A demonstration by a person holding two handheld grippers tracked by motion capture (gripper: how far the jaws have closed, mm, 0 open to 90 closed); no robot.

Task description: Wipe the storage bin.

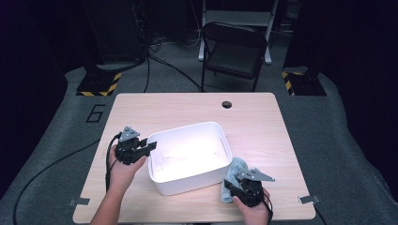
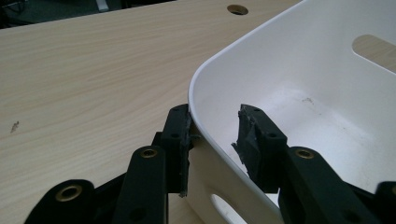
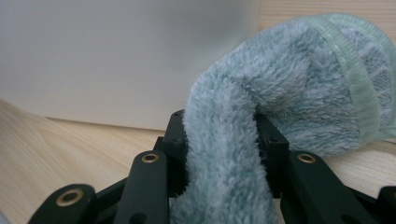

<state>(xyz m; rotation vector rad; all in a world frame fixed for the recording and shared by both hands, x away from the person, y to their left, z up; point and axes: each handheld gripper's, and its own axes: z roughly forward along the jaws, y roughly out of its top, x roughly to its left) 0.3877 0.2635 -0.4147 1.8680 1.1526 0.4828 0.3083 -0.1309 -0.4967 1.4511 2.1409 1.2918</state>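
A white plastic bin stands in the middle of the wooden table. My left gripper straddles the near left corner of the bin. One jaw rests against the outside of the wall, while the other stands inside with a small gap, so the left gripper is open around the rim. A fluffy pale blue-green cloth lies beside the bin's right wall. My right gripper is shut on a fold of the cloth, which bulges up between the jaws of the right gripper. The bin's wall rises just behind.
The bin is empty inside and has handle slots in its walls. A round cable hole sits near the table's far edge. A black folding chair stands beyond the table. Bare tabletop lies to the left and behind the bin.
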